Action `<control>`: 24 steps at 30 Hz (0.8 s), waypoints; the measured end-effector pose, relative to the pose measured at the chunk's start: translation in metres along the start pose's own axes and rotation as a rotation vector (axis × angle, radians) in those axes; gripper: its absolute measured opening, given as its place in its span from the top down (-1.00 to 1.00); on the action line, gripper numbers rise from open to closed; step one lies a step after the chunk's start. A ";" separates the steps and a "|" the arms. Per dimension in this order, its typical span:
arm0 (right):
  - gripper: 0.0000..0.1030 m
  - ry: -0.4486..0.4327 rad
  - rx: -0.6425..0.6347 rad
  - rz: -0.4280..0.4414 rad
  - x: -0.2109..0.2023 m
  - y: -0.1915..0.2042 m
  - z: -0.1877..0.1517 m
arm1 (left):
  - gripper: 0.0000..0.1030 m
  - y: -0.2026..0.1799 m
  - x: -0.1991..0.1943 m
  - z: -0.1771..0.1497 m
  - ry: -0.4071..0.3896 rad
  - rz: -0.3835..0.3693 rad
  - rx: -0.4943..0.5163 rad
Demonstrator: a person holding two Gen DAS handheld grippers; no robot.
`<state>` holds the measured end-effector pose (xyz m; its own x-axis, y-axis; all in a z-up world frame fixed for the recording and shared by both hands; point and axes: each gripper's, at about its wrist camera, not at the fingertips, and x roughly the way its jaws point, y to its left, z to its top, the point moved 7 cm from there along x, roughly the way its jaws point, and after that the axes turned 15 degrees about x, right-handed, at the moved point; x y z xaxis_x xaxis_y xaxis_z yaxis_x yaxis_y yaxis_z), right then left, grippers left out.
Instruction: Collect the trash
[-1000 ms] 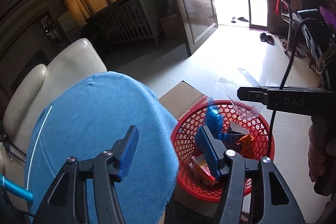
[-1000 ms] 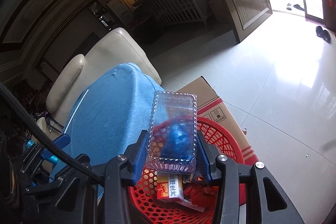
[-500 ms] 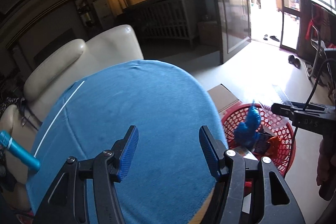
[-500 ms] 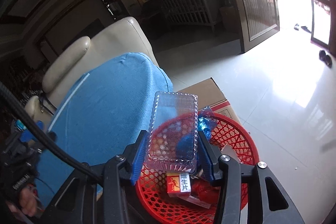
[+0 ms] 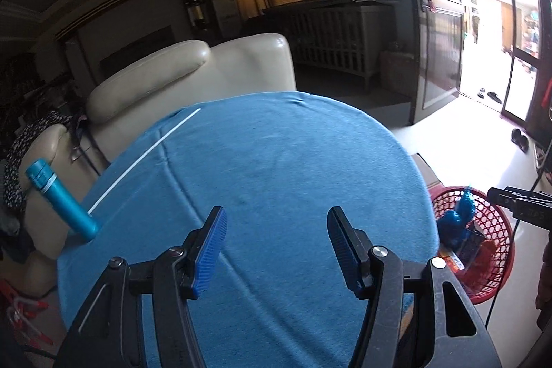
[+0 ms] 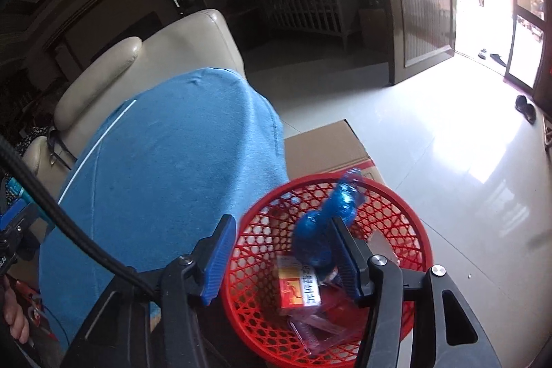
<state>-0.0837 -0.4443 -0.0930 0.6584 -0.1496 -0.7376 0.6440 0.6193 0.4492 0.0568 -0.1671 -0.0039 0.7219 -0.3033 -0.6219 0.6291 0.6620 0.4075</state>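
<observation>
My right jaws [image 6: 283, 254] are opening empty right above the basket [image 6: 407, 212]; left jaws [image 5: 276, 250] hang half-open, empty, over the desk [image 5: 276, 161].

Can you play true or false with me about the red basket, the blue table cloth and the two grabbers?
1. The red basket has trash inside it. True: a crumpled blue wrapper and a small red-and-yellow box lie in it.
2. The right gripper is squeezing the clear plastic tray. False: its jaws are opening with nothing between them; a clear plastic tray lies in the basket.
3. The left gripper holds a bottle. False: its jaws stand apart and empty over the blue cloth.
4. A teal tube sticks out at the cloth's left edge. True.
5. The basket sits on top of the blue cloth. False: it sits beside it, by a cardboard box.
</observation>
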 end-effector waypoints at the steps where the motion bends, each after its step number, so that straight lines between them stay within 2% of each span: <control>1: -0.14 -0.002 -0.011 0.011 -0.002 0.007 -0.001 | -0.20 0.006 -0.001 -0.003 0.002 0.015 -0.010; 5: -0.14 -0.014 -0.079 0.059 -0.009 0.044 -0.006 | -0.21 0.028 -0.008 -0.015 0.010 0.060 -0.042; 8: -0.14 -0.025 -0.124 0.098 -0.014 0.073 -0.010 | -0.64 0.047 -0.017 -0.026 0.004 0.110 -0.073; 14: -0.15 -0.036 -0.215 0.186 -0.025 0.135 -0.018 | -0.65 0.075 -0.036 -0.045 -0.001 0.165 -0.107; 24: -0.21 -0.054 -0.385 0.312 -0.049 0.237 -0.057 | -0.66 0.125 -0.066 -0.079 0.030 0.258 -0.193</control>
<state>0.0149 -0.2461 0.0211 0.8225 0.0551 -0.5661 0.2290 0.8790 0.4182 0.0649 -0.0105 0.0348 0.8401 -0.0903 -0.5349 0.3580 0.8331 0.4216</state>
